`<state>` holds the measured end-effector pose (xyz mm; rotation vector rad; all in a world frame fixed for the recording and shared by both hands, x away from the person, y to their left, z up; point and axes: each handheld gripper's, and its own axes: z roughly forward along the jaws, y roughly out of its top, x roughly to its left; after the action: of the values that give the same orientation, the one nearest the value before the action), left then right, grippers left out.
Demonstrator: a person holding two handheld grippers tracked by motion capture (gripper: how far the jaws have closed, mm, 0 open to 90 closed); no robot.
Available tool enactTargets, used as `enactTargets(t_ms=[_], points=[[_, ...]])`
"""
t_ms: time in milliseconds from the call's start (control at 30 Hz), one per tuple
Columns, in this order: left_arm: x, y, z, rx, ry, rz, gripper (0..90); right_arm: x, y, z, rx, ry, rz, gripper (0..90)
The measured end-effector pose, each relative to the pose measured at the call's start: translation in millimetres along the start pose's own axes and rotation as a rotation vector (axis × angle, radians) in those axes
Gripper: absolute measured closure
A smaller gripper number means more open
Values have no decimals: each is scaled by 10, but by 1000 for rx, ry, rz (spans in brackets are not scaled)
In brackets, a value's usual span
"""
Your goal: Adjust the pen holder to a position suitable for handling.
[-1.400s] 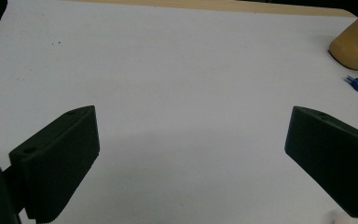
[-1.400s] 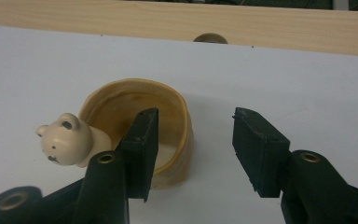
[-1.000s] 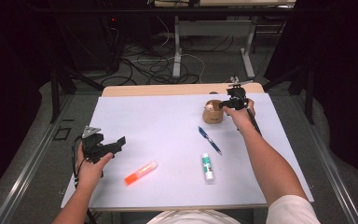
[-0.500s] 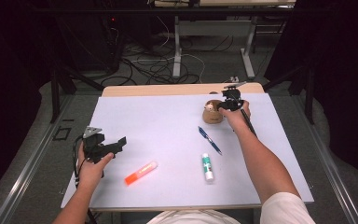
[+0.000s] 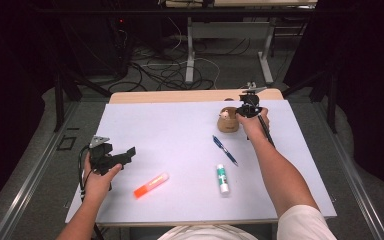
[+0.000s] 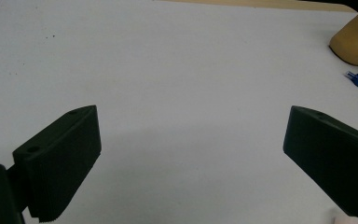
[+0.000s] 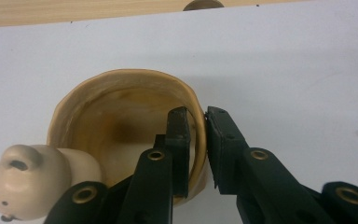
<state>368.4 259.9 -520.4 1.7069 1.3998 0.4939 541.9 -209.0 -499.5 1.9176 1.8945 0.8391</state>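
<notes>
- The right gripper (image 7: 198,140) is clamping the wall of the tan cup (image 7: 121,93): one jaw is sitting inside the cup, the other outside, and the rim is pinched between the pads; the jaws have just been closing onto it
- The cup is standing upright on the white table cover (image 5: 180,130), at its far right part, near the bare wooden edge (image 5: 180,96); in the high view the cup (image 5: 227,120) is sitting just left of the right gripper (image 5: 248,107)
- A small cream bear figure (image 7: 25,179) is sticking to the cup's outer side, on the side away from the pinched wall
- The left gripper (image 5: 122,156) is hovering over the near left part of the cover with its jaws standing wide apart and nothing between them; in the left gripper view, bare cover is showing between the two black pads (image 6: 70,158)
- A blue pen (image 5: 225,150) is lying just near of the cup, apart from it
- A white glue stick (image 5: 222,178) is lying nearer the person than the pen
- An orange marker (image 5: 151,185) is lying just right of the left hand (image 5: 99,180), not touching the gripper
</notes>
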Motion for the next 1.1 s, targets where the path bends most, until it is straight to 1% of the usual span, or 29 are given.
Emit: enactTargets(t_ms=[33,100,200,333,533,600,633,700,833,933,967,1067,1100], points=[[2,0,-3,1,1,-2,41,-4,7,-7,6,-3,2,799],[4,1,-7,-2,1,-5,41,-14,22,-28,19,6,19,807],[2,2,-9,-3,1,-5,41,-9,39,-40,35,0,28,812],[3,-3,-3,1,-1,-6,41,15,44,-43,37,-17,20,815],[6,-6,7,-6,1,-6,41,30,51,-56,43,-19,7,817],[4,-3,2,1,0,-4,41,27,50,-59,45,-20,4,818],[3,-3,2,0,0,-4,41,31,52,-57,44,-20,15,818],[1,-2,0,0,0,-3,41,31,54,-66,47,-17,17,819],[1,-4,6,2,-1,-2,41,48,57,-87,54,-20,13,820],[-1,-4,7,3,-2,0,41,55,53,-93,49,-25,9,820],[0,-4,7,4,-2,3,42,60,53,-95,49,-27,17,820],[1,-5,8,7,1,1,41,62,52,-113,55,-26,20,820],[1,-5,9,8,1,1,42,66,52,-119,46,-30,24,820]])
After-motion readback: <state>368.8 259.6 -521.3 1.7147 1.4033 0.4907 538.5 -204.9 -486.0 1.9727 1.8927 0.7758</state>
